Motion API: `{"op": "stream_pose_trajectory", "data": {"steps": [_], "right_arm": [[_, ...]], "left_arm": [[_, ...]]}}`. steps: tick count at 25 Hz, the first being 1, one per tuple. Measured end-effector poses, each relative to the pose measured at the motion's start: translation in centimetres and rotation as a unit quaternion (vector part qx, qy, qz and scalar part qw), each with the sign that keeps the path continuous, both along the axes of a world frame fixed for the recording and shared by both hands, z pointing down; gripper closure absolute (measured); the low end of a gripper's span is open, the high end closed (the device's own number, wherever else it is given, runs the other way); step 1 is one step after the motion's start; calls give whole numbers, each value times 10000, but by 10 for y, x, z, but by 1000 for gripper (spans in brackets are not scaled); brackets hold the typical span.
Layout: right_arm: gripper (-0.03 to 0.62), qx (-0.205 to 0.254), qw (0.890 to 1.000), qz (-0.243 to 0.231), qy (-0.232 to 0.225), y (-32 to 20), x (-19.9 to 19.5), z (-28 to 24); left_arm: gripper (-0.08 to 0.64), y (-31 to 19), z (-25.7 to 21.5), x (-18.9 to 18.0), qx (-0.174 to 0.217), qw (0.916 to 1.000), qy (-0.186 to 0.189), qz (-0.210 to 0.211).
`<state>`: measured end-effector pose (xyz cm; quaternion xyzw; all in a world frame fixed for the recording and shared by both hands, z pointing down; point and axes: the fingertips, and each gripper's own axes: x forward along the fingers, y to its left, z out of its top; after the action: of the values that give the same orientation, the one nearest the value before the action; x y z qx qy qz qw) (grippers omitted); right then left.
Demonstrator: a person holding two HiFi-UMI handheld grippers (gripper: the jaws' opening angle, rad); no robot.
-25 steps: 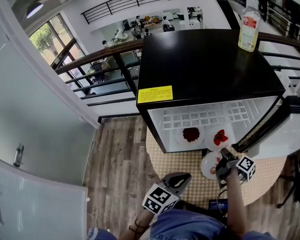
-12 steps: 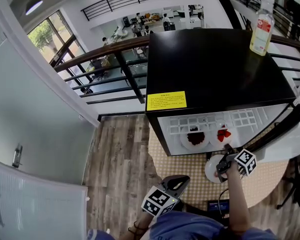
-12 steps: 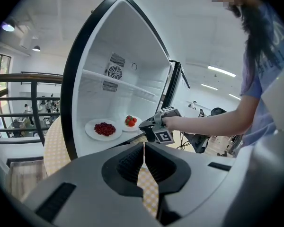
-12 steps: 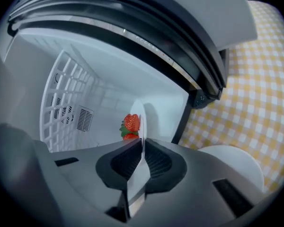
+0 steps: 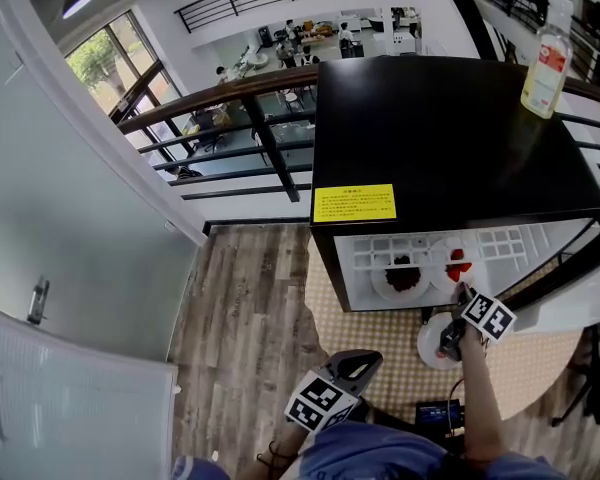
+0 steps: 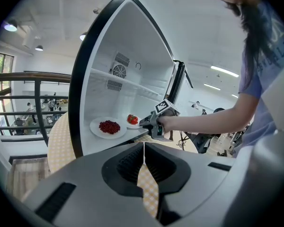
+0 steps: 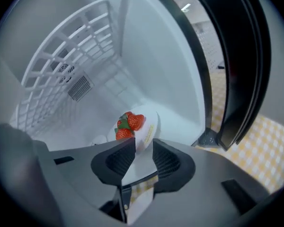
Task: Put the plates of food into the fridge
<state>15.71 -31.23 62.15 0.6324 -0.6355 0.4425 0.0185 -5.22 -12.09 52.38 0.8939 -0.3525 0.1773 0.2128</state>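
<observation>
The black-topped fridge [image 5: 450, 128] stands open. On its white floor lie a plate of dark red berries [image 5: 402, 276] [image 6: 109, 126] and a plate of strawberries [image 5: 458, 264] [image 7: 132, 123] [image 6: 132, 120]. My right gripper [image 5: 462, 292] [image 7: 143, 146] [image 6: 154, 123] reaches into the fridge's front. Its jaws are opening, with the strawberry plate's near rim still between them, and the plate rests on the floor. My left gripper [image 5: 358, 360] [image 6: 143, 148] hangs low by my body, shut and empty.
A third white plate [image 5: 432, 346] lies on the round checkered table [image 5: 380, 333] under my right arm. The fridge door [image 5: 565, 268] stands open on the right. A bottle [image 5: 543, 63] stands on the fridge top. A railing [image 5: 240, 118] runs behind, and a wood floor [image 5: 240, 298] lies to the left.
The head view has swung, so the fridge sits further right. My right gripper has stayed at the strawberry plate's rim and reached a little deeper into the fridge. The left gripper has not moved.
</observation>
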Motion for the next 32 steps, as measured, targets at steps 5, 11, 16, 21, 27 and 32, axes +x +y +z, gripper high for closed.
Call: {"op": "stream_pose_trajectory", "data": {"steps": [5,11,16,21,27,32], "right_arm": [[417,197,9947,-537,856,4,-7,-9],[417,510,9866,-984,1193,19,-14,-31],[417,762,9831,-1319,1017,34,-23,-46],[422,946,9818,-1468,739,57,-25,-66],[447,1097,9785,-1672,502,97,-24,-87],[483,1191,9733,-1932,357,130,-27,-99]], "left_arm": [[540,-2,1,2,18,10000,-17,-7],[540,0,0,11,21,10000,-6,8],[540,3,-5,20,36,10000,25,29],[540,10,-6,29,62,10000,30,15],[540,19,-7,44,94,9999,70,-21],[540,28,-11,61,177,9998,108,-28]]}}
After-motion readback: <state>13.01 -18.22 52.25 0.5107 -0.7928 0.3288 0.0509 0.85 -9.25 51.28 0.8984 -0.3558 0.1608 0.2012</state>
